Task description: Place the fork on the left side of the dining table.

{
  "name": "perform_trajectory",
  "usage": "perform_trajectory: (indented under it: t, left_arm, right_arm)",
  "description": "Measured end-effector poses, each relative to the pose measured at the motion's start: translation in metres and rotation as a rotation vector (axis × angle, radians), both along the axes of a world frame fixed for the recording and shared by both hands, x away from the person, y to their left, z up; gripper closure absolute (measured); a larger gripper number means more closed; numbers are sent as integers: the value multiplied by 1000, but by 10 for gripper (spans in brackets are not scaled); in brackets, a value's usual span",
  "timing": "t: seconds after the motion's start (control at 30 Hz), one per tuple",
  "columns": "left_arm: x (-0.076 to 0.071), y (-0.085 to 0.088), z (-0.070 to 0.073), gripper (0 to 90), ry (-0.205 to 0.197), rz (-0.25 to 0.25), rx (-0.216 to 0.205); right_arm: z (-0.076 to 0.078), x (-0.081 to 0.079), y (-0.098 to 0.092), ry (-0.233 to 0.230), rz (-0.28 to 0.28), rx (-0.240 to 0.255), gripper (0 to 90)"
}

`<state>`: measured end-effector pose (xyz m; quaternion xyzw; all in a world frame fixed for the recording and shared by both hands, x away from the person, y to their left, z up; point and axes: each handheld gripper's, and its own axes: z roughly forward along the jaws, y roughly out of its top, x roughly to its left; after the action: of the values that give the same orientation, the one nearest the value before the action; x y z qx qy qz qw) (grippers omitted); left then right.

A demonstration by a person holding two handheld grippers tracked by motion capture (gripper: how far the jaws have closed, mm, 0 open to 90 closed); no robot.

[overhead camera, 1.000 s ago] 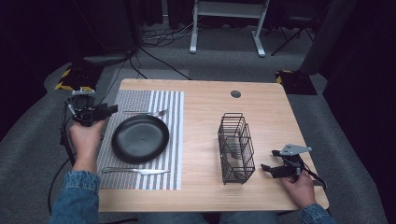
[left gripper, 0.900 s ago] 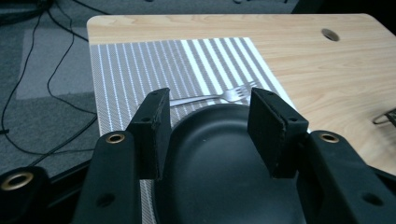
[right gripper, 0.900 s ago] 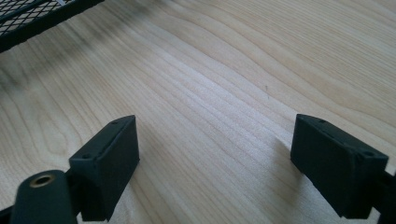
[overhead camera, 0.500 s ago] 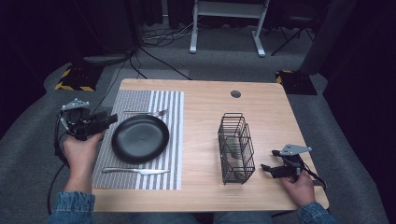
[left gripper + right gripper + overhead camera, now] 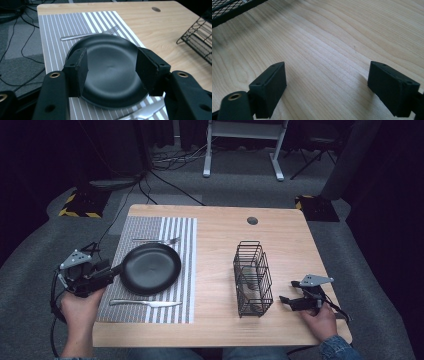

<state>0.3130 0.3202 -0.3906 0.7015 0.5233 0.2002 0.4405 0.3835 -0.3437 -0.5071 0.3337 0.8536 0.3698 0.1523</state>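
Bare wood lay open across the middle of the table (image 5: 215, 270), between the striped placemat (image 5: 150, 265) and the wire basket (image 5: 253, 279); the far right portion was likewise free. Basket stood upright, blocking a straight path from the right gripper (image 5: 287, 301), near its right side, toward the mat. Black plate (image 5: 150, 268) occupied the mat's centre, fork (image 5: 156, 240) beyond it, knife (image 5: 145, 303) on its near side. Left gripper (image 5: 112, 268), jaws spread, sat at the plate's left rim.
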Motion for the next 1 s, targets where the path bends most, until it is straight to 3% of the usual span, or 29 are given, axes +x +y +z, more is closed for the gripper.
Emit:
perform_trajectory:
  t: [0.2,0.27,0.47,0.6,0.63,0.8,0.97,1.0]
  left_arm:
    - [-20,0,-21,397,-33,-19,11]
    - [-25,0,-29,392,-40,-24,32]
    - [-35,-1,-53,369,-36,-45,55]
    - [-39,-2,-67,370,-17,-46,52]
    - [-42,-1,-78,370,-2,-44,36]
    - [-47,-1,-94,369,22,-43,21]
    - [-52,-1,-111,360,57,-47,48]
    - [-53,-1,-117,350,80,-57,73]
  right_arm:
    - [0,0,0,0,0,0,156]
    - [0,0,0,0,0,0,156]
    - [0,0,0,0,1,1,157]
    - [0,0,0,-1,1,0,157]
    - [0,0,0,0,2,1,157]
    - [0,0,0,-1,7,1,157]
    - [0,0,0,-1,10,1,157]
    - [0,0,0,-1,11,1,157]
